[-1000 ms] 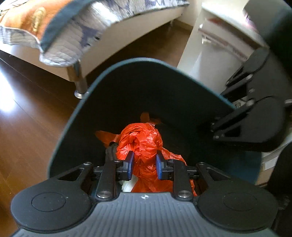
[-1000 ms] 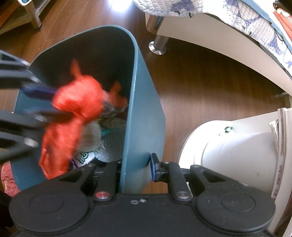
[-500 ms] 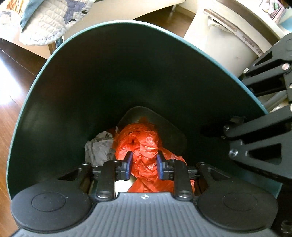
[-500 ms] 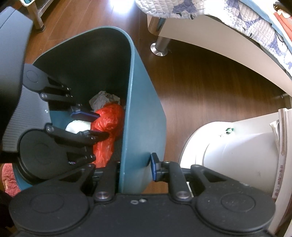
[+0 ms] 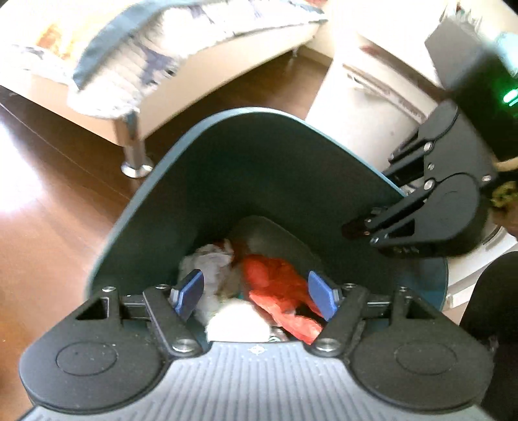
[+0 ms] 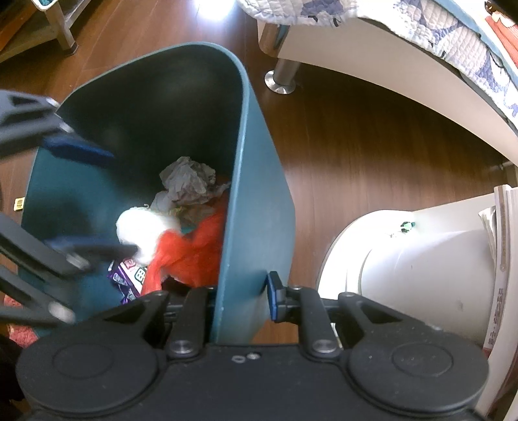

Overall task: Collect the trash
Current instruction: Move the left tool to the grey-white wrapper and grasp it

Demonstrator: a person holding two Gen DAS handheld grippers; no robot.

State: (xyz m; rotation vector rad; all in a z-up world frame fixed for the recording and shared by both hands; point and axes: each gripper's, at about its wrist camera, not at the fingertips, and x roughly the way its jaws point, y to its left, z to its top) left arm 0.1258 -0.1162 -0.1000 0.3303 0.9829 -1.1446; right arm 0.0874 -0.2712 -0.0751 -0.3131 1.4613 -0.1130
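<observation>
A teal trash bin [image 5: 259, 162] stands on the wood floor. Inside it lie a red plastic bag [image 5: 278, 285], crumpled grey paper [image 6: 187, 181], a white wad [image 6: 142, 226] and a purple wrapper [image 6: 129, 275]. My left gripper [image 5: 255, 290] is open and empty above the bin's mouth, its blue pads [image 5: 191, 288] spread wide over the trash. My right gripper [image 6: 241, 294] is shut on the bin's near wall [image 6: 252, 259], one finger inside and one outside. It shows at the right in the left wrist view [image 5: 353, 226].
A bed with a quilt [image 6: 421, 26] and a metal leg [image 6: 280, 77] stands behind the bin. A white round unit [image 6: 421, 268] with papers is at the right. A small wooden table [image 6: 48, 29] is at the far left.
My left gripper opened and let go of the red bag, which now lies in the bin. The left gripper rose out of the bin. The right gripper kept its hold.
</observation>
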